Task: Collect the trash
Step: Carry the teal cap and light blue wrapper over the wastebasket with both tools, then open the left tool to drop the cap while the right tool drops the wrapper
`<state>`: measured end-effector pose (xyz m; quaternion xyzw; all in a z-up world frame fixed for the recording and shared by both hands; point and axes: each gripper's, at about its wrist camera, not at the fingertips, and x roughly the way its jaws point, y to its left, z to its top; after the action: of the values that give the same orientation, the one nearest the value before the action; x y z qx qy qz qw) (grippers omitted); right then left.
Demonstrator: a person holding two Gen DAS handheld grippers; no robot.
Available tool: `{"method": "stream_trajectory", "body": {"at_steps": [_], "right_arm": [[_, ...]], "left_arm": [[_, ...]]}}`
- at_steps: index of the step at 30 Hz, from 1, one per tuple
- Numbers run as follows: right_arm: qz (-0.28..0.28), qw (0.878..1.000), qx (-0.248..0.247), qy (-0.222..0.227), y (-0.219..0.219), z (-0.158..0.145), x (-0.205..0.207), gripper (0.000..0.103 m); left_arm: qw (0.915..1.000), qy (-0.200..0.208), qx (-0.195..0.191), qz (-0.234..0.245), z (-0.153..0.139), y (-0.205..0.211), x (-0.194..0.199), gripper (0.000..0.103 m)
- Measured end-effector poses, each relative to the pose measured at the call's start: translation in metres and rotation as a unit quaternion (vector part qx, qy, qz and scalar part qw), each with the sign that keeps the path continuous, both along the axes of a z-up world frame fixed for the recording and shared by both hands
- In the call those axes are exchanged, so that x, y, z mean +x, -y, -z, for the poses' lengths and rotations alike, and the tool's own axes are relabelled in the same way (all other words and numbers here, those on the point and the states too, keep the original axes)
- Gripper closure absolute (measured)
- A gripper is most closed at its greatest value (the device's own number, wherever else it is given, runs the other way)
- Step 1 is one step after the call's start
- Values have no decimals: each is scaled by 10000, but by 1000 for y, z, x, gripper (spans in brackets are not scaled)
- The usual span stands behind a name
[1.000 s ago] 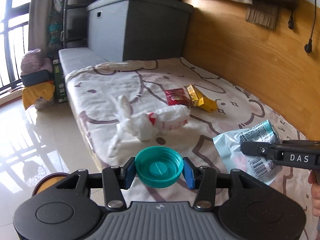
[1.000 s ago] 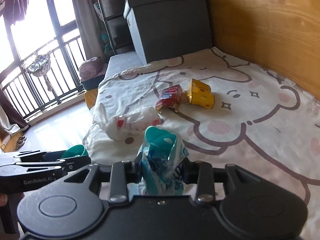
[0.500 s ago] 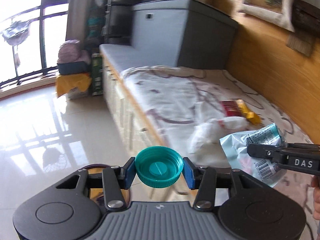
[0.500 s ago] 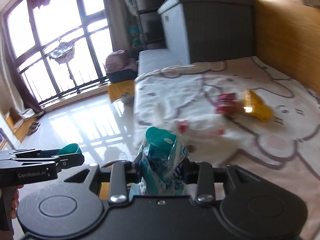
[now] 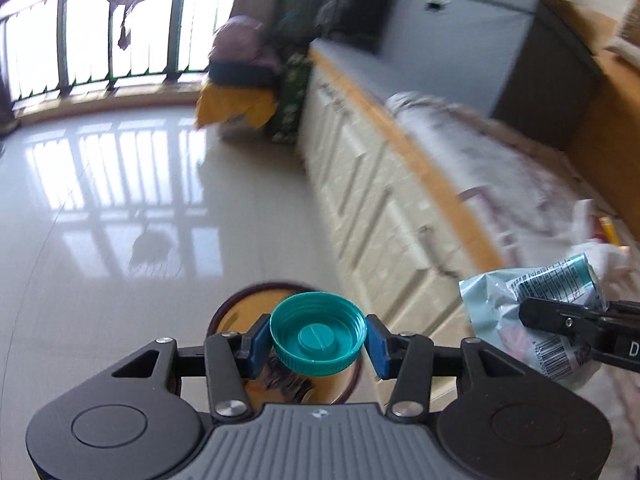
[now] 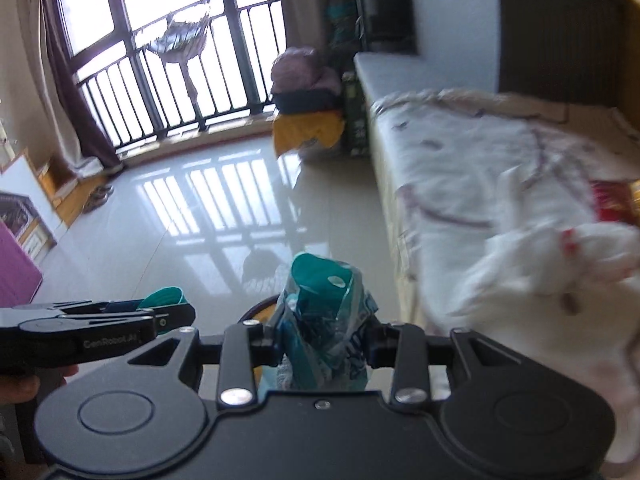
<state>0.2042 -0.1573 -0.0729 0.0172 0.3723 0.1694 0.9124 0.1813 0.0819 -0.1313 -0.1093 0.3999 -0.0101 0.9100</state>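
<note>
My left gripper (image 5: 318,340) is shut on a teal bottle cap (image 5: 318,338), its hollow side up, between the blue pads. Right below it on the floor stands a round bin (image 5: 232,312) with a dark rim and an orange inside. My right gripper (image 6: 322,346) is shut on a crumpled teal and blue wrapper (image 6: 324,320), which also shows at the right of the left wrist view as the wrapper (image 5: 532,304). The bin's rim (image 6: 260,308) peeks out behind the wrapper. On the bed lie a white plastic bag (image 6: 560,272) and a red packet (image 6: 612,200).
A low bed with a patterned sheet (image 6: 480,160) and a cream drawer front (image 5: 384,208) runs along the right. The glossy tiled floor (image 5: 120,200) spreads to the left. A yellow bag and bundles (image 6: 308,128) sit by the balcony window. A grey box (image 5: 480,40) stands at the bed's far end.
Both grippers have swung left, off the bed and out over the floor, sinking a little. The bin has come into view under them. Cap and wrapper stay gripped.
</note>
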Motion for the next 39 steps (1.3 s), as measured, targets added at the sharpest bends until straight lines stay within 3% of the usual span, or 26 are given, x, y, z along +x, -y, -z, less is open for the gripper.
{"method": "stream_trajectory", "body": {"at_steps": [7, 11, 26, 31, 39], "right_arm": [[-125, 9984, -355, -431, -50, 67, 35, 66], [-27, 9958, -258, -877, -61, 104, 57, 66], [379, 9912, -456, -1181, -72, 178, 120, 66], [402, 9905, -498, -1220, -76, 196, 131, 66], [368, 9891, -650, -1269, -76, 220, 140, 65]], "left_arm": [[9968, -658, -275, -348, 62, -36, 18, 53], [9940, -907, -393, -458, 88, -45, 34, 53], [9878, -1361, -591, -467, 151, -40, 97, 53], [9868, -1607, -126, -163, 169, -30, 114, 53], [9771, -1980, 537, 561, 196, -14, 121, 53]]}}
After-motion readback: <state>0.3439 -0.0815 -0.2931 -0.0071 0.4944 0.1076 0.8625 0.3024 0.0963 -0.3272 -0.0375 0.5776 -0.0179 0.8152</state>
